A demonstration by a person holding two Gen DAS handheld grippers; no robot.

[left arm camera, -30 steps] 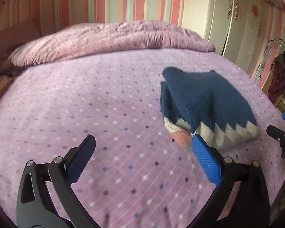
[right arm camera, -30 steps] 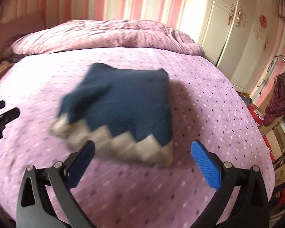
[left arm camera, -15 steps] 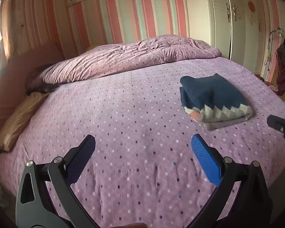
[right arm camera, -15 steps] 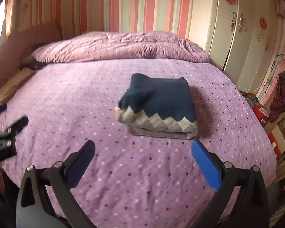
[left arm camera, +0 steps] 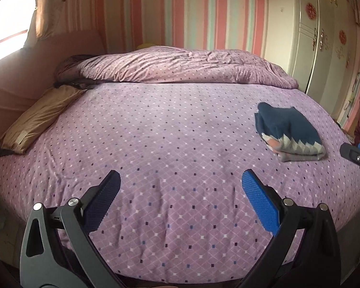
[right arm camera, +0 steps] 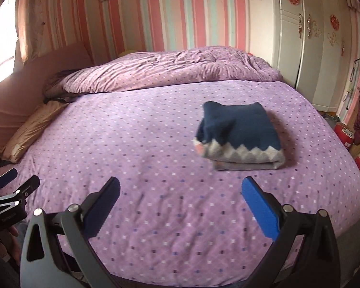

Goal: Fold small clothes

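Right gripper (right arm camera: 180,198): jaws spread wide, blue pads bare, held above the near edge of the bed (right arm camera: 156,168), nothing between them.

Folded sweater (right arm camera: 240,134): navy with a grey-white zigzag band and a pink patch at its left corner, lying flat on the purple dotted sheet, well beyond the right pad.

Duvet (right arm camera: 168,72): bunched along the far side.

Pillow (right arm camera: 28,134): tan, at the left edge.

Left gripper (right arm camera: 10,182): at the lower left (only partly in frame), fingers apart.

Wardrobe (right arm camera: 312,36): white, far right.
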